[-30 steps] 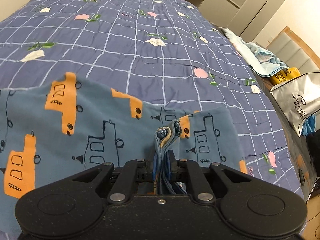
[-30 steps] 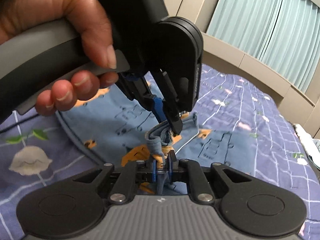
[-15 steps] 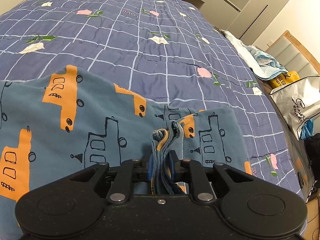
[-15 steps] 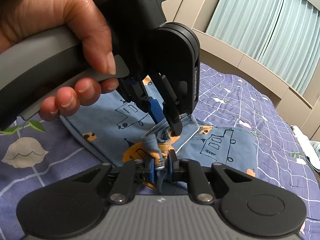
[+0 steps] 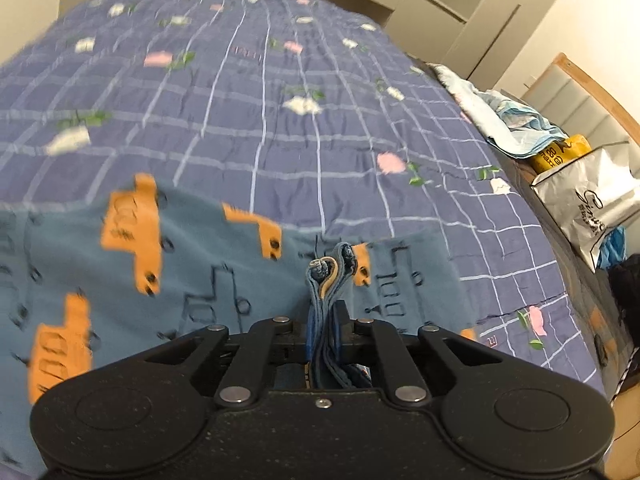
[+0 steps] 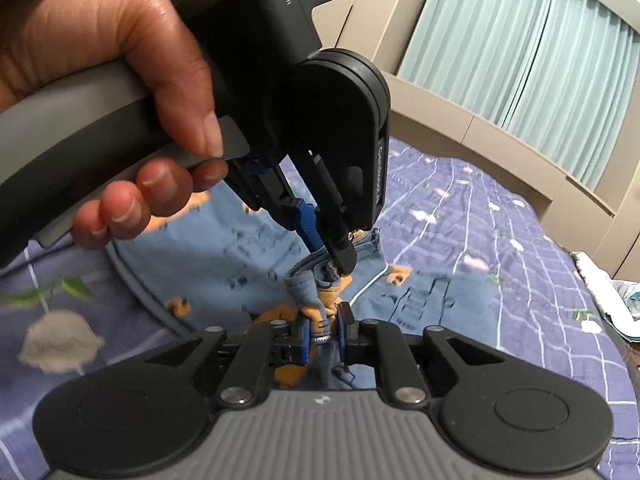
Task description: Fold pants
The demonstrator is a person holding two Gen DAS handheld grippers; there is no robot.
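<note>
- Pants (image 5: 192,280): blue cloth with orange truck print, spread on the bed (image 5: 280,120), on its purple checked cover. In the left wrist view the flat cloth runs leftward from the pinched edge, so the long axis lies across that view, not away from it.
- Left gripper (image 5: 323,320): closed narrow on a bunched stack of hem layers of the pants. The bunch stands up between the jaws, with the rest of the cloth lying ahead and to the left of it.
- Right gripper (image 6: 323,330): closed narrow on another bunched part of the same edge; a ribbed cuff shows between the blue pads.
- Left gripper as the right wrist view shows it (image 6: 338,254): directly ahead of the right gripper and just above it, tip pointing down into the same fold of cloth. The two grips sit very near each other, almost touching.
- Hand (image 6: 120,92): wrapped round the left gripper's handle, above the pants.
- Relation for the next move, as a judgement: both grippers share one corner of the pants and neither is plainly nearer the free cloth, which extends away from the pair along the bed. A fold would likely carry this corner over that free length.
- Side clutter: a silver bag (image 5: 592,204) off the bed's right edge, well apart from the pants.
</note>
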